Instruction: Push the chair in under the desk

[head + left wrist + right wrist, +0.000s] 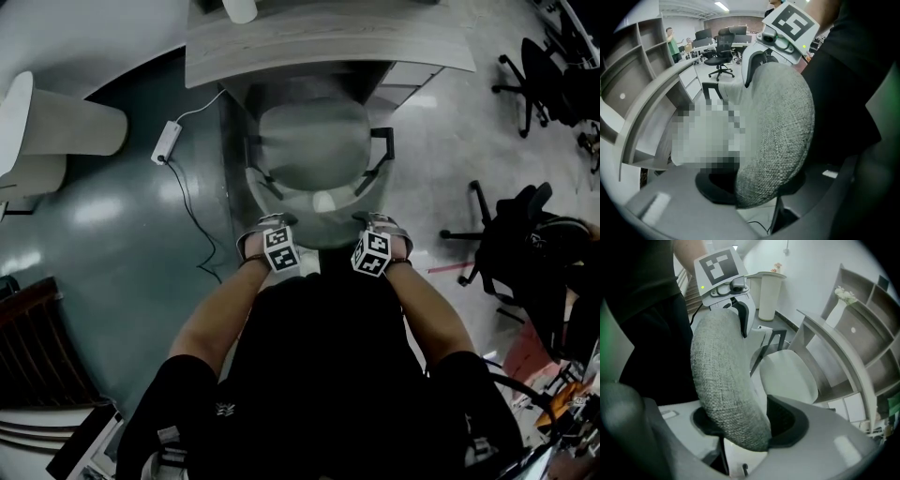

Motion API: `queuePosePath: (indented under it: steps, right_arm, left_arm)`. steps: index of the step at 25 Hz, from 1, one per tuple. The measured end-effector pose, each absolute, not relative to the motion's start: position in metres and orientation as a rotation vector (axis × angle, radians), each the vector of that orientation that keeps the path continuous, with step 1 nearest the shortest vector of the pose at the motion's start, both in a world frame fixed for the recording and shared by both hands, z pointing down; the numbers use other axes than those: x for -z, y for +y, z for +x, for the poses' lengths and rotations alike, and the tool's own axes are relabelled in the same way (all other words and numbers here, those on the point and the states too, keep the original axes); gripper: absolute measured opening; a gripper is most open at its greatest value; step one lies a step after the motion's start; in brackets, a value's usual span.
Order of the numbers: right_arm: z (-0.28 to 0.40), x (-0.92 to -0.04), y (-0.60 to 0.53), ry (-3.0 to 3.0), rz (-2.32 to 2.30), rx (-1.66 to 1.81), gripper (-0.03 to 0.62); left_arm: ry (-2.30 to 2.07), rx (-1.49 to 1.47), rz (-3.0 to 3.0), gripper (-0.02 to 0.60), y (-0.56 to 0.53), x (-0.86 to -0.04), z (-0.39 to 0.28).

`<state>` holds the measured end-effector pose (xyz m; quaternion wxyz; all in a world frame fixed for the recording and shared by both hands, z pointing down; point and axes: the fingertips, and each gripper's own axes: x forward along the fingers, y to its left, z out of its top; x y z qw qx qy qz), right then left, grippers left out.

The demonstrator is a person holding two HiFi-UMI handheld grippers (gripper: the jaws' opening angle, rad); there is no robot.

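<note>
Both forearms stretch forward and steeply down. The left gripper [266, 229] and right gripper [379, 226] jaws each pinch the chair backrest [322, 208], before the counter [328, 49].

Office, curved desk [328, 52], black swivel chairs [721, 56], wall shelves [633, 65]

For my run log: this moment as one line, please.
left gripper: shut on backrest | right gripper: shut on backrest | seat: at desk edge

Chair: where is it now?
In the head view's upper centre, the chair sits close before the desk, its backrest held by the left gripper and right gripper.
</note>
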<state>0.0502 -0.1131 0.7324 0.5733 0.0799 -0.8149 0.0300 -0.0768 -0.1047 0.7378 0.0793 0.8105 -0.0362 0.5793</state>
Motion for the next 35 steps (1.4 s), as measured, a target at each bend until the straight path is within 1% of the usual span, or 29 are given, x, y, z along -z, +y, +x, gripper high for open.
queuePosePath:
  steps: [24,35]
  right_arm:
    - [0.049,-0.738,-0.270,-1.933,0.104,-0.055,0.215]
    - [0.044,-0.745,-0.317,-1.937,0.076,-0.030,0.209]
  left_arm:
    - [-0.160,-1.733,2.401,0.195,-0.263,-0.744,-0.078]
    - [-0.209,-1.715,2.389,0.201,-0.310,-0.750,-0.084]
